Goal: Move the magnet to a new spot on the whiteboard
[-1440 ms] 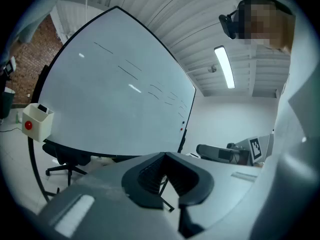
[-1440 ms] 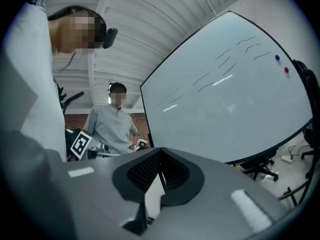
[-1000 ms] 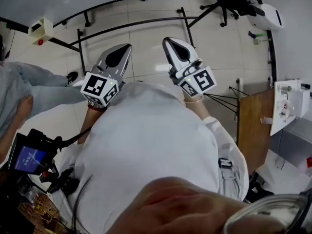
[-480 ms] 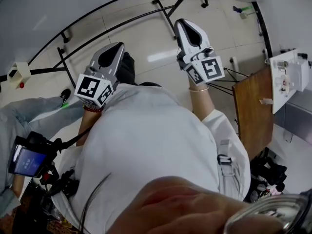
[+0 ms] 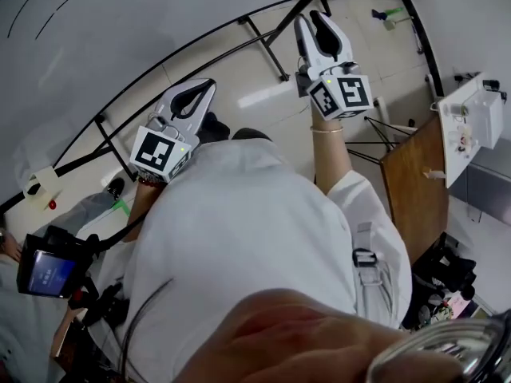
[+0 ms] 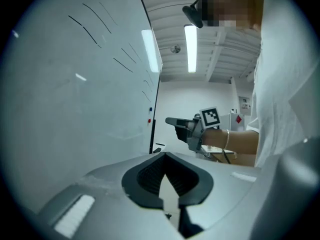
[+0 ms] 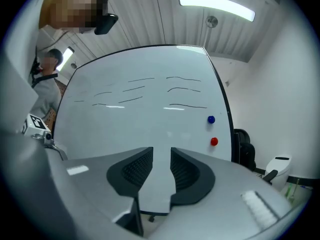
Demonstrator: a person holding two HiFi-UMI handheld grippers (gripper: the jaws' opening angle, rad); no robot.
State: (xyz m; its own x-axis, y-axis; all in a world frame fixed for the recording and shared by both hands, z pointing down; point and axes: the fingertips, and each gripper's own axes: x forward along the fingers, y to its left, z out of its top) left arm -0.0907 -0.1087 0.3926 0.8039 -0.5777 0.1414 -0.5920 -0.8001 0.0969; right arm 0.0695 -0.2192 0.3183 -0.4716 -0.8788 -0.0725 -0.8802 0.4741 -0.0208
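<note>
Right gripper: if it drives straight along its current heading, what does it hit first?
Most likely bare whiteboard. The right gripper, its fingers opening with nothing between them, aims at blank surface left of the blue magnet and red magnet. Depth to the board is unclear.

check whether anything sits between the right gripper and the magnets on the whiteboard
Nothing visible does. The right gripper, jaws opening and empty, faces bare whiteboard; the blue magnet and red magnet sit to its upper right near the board's edge, unobstructed.
</note>
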